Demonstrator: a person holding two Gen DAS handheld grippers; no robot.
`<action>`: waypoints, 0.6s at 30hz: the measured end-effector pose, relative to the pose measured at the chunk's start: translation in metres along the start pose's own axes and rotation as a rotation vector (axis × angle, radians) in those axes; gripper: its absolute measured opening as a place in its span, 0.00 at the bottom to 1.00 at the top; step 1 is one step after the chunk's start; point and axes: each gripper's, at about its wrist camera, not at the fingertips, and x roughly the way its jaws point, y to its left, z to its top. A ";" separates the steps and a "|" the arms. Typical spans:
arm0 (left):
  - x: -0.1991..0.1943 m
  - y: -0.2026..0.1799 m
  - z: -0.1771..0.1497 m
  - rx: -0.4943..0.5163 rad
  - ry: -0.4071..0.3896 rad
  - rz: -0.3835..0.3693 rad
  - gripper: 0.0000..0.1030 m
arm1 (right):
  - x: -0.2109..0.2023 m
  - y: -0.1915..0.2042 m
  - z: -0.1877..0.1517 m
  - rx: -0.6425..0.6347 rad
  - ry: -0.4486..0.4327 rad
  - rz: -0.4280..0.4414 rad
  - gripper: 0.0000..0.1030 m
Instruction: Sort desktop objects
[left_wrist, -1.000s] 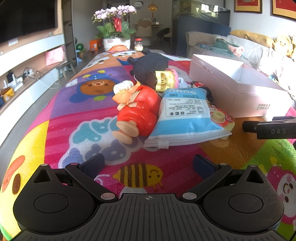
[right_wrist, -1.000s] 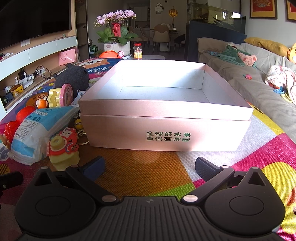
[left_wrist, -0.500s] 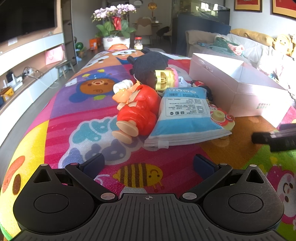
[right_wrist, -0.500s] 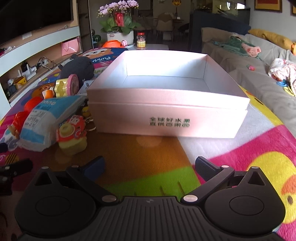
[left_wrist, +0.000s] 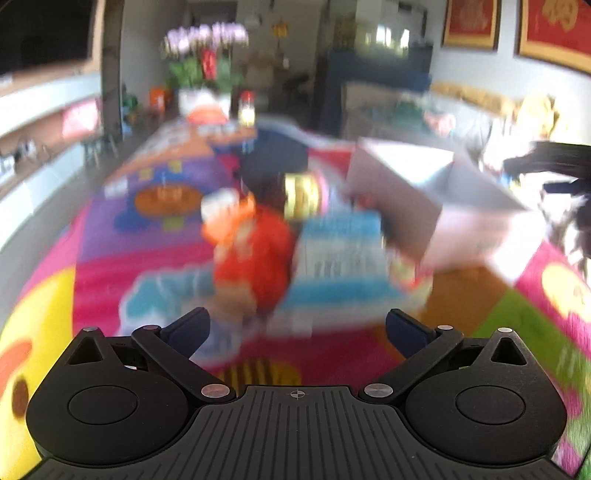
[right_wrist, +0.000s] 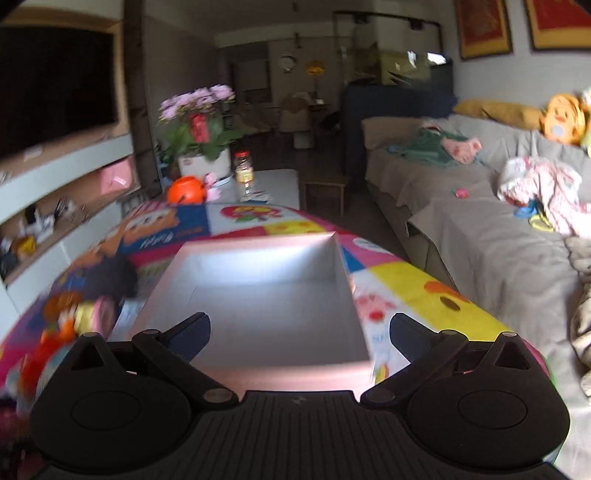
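A bright cartoon mat (right_wrist: 406, 280) covers the table. On its left lie blurred toys (left_wrist: 255, 251) and a blue packet (left_wrist: 340, 254); the empty pink box (right_wrist: 266, 306) sits right of them. Far off, flowers (right_wrist: 195, 122); right, a grey sofa (right_wrist: 480, 229). The left gripper (left_wrist: 295, 328) and right gripper (right_wrist: 297, 334) are spread wide, holding nothing.

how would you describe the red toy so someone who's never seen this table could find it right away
Start at the big open pink box on the colourful cartoon mat. Left of the box lies a blue and white packet, and the red toy lies against that packet's left side. It is the only bright red, rounded figure in the pile, with an orange and white top end.
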 end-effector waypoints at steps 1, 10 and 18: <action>-0.001 -0.002 0.002 0.016 -0.035 0.020 1.00 | 0.017 -0.005 0.010 0.035 0.031 -0.004 1.00; -0.007 0.006 -0.002 0.065 -0.100 0.090 1.00 | 0.094 0.038 0.020 -0.017 0.132 0.012 1.00; -0.007 0.012 -0.003 0.101 -0.098 0.118 1.00 | 0.030 0.087 0.003 -0.190 -0.108 0.176 1.00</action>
